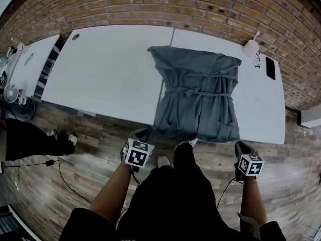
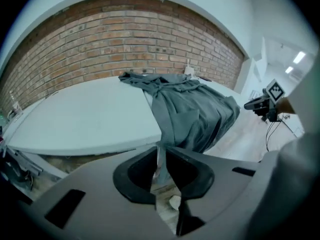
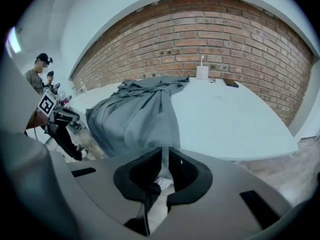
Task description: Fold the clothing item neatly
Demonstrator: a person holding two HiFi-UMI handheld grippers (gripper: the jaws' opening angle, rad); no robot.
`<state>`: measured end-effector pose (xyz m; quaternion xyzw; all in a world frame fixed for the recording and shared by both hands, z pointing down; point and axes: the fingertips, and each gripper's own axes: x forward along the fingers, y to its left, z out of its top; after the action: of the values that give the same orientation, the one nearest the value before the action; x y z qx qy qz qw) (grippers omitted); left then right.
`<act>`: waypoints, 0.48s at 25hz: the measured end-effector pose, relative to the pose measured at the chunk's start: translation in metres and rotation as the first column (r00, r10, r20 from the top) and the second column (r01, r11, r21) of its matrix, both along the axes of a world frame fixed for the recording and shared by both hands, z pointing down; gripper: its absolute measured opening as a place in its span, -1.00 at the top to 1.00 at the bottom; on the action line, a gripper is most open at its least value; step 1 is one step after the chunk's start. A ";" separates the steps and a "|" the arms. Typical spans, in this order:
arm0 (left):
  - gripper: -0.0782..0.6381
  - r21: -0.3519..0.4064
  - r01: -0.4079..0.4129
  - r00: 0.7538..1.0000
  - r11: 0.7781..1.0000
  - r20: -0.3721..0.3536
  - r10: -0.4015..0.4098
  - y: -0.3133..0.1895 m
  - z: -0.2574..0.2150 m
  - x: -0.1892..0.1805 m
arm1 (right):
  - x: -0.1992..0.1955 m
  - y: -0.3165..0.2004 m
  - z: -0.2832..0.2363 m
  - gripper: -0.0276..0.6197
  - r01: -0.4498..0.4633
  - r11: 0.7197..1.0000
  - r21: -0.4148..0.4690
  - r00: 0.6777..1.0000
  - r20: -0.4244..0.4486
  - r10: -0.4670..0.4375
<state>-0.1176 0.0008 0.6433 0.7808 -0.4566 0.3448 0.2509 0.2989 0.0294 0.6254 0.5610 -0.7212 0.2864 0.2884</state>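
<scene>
We see a long white table (image 1: 100, 69) pushed up against a red brick wall (image 1: 150, 4), with a brown wood floor (image 1: 75, 179) in front of the table. The grey robe (image 1: 198, 94) lies spread on the table. Its top is toward the table's wall side and its bottom end hangs over the table's near edge. At the table's far right end sit a small white pot (image 1: 250, 47), a pair of glasses (image 1: 257, 59) and a black phone (image 1: 271, 68). The left gripper (image 1: 141, 134) and the right gripper (image 1: 241, 147) are just off the table's near edge, one by each bottom corner of the robe. The head view does not show the tongs well, but the two gripper views do: each pair is pressed together on a thin fold of the robe's hem. Only the right gripper view shows two people (image 3: 39, 74) standing past the table's left end. Only the head view shows a person's dark legs (image 1: 30, 139) on the floor there.
</scene>
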 end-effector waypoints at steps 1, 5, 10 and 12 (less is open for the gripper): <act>0.63 -0.024 0.005 1.000 1.000 0.003 -0.005 0.006 0.010 0.001 | 0.005 0.003 0.005 0.79 -0.025 1.000 -0.008 1.000 0.006 0.025; 0.27 -0.105 -0.027 1.000 0.994 -0.010 0.026 0.018 0.049 0.011 | 0.010 0.011 0.035 0.45 -0.034 0.996 -0.077 0.999 0.038 0.037; 0.18 -0.149 -0.021 1.000 0.989 -0.008 0.020 -0.001 0.080 0.016 | 0.007 -0.009 0.064 0.24 -0.015 0.990 -0.139 0.998 0.056 0.023; 0.18 -0.164 -0.018 1.000 0.986 0.002 0.019 -0.013 0.087 0.020 | 0.009 -0.016 0.070 0.23 -0.026 0.987 -0.156 0.997 0.072 0.037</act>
<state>-0.0975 -0.0124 0.7306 0.7610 -0.4200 0.3850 0.3101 0.3079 0.0133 0.6954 0.5371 -0.6980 0.3668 0.2995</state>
